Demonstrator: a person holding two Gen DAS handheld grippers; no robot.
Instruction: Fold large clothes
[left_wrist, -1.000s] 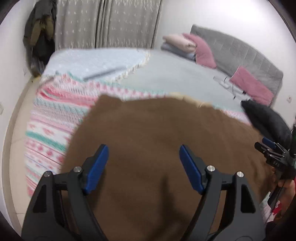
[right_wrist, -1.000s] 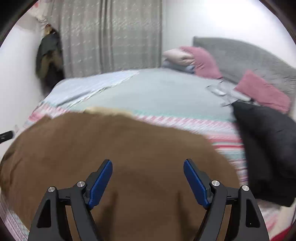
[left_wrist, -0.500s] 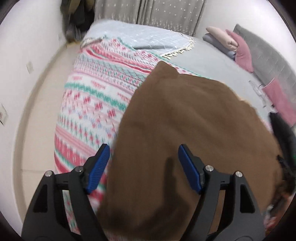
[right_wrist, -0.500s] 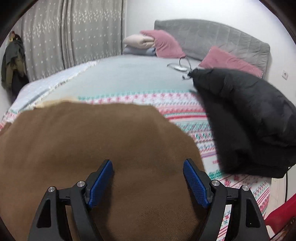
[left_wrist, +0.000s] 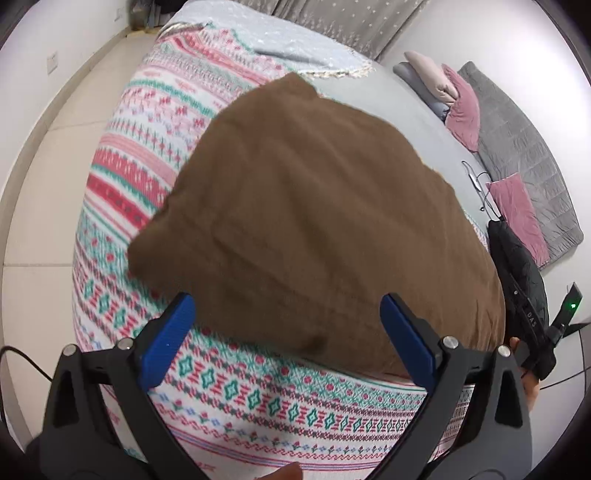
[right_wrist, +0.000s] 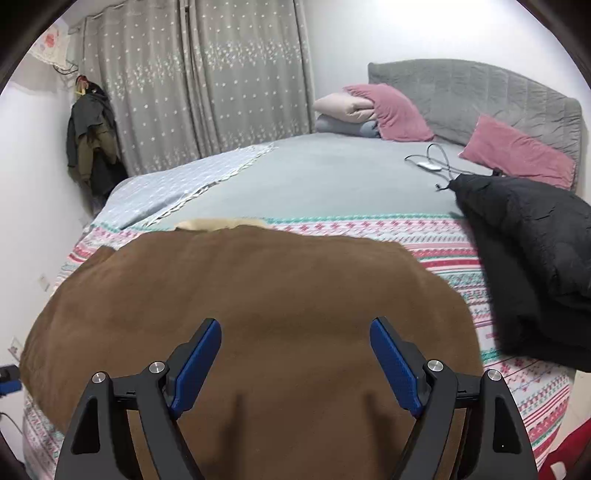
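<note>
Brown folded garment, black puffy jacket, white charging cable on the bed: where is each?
Brown folded garment (right_wrist: 258, 302): right wrist view, top middle.
Black puffy jacket (right_wrist: 528, 258): right wrist view, middle.
White charging cable (right_wrist: 430, 162): right wrist view, loop.

Bedroom with a wide bed (right_wrist: 332, 177) under white walls (right_wrist: 369, 33)
Grey star-dotted curtains (right_wrist: 192, 85) hang behind it, a grey padded headboard (right_wrist: 480, 96) backs pink cushions (right_wrist: 399, 110), pale floor tiles (left_wrist: 48, 155) run alongside, and dark coats (right_wrist: 92, 144) hang in the corner

The left hand-held gripper (left_wrist: 286, 332) is tilted steeply downward, its blue-padded jaws being opened wide with nothing clamped between them. The right hand-held gripper (right_wrist: 295, 356) is held at a shallower downward angle, its jaws also being opened and gripping nothing.
</note>
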